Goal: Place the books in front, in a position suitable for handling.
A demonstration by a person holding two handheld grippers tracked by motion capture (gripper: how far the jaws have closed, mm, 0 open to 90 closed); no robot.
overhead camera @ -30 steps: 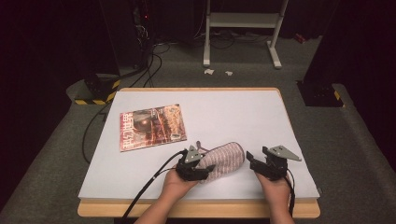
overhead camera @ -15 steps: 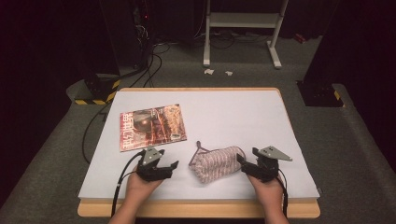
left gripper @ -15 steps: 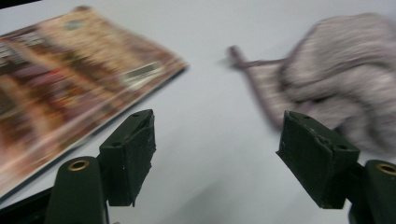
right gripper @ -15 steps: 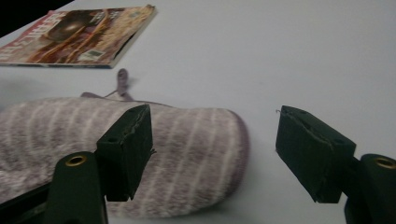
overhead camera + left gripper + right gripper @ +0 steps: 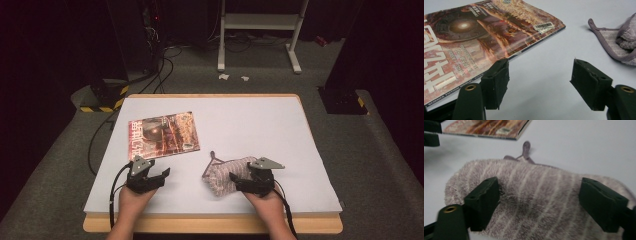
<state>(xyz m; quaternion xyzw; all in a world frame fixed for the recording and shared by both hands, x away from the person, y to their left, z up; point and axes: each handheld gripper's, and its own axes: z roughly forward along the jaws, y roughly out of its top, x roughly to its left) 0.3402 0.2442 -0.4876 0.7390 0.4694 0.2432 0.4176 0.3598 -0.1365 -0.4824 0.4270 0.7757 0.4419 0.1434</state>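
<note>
the left gripper (image 5: 159, 178) sits near the front left of the tabletop (image 5: 260, 125), its fingers (image 5: 496, 85) released and spread with nothing between them, just short of the magazine (image 5: 162, 135). a push forward from here would likely slide the magazine or lift its lower corner rather than grip it. in the middle lies the folded striped towel (image 5: 225, 175), its hanging loop (image 5: 214, 159) sticking out toward the magazine. the right gripper (image 5: 240, 182) is at the towel's right end; its fingers (image 5: 482, 201) have just been opening and stand apart over the pile, not pinching it. a shallow bite could catch only the top layer, so the fold might fall open, or the loop might snag. count: one magazine, one towel, two grippers.
</note>
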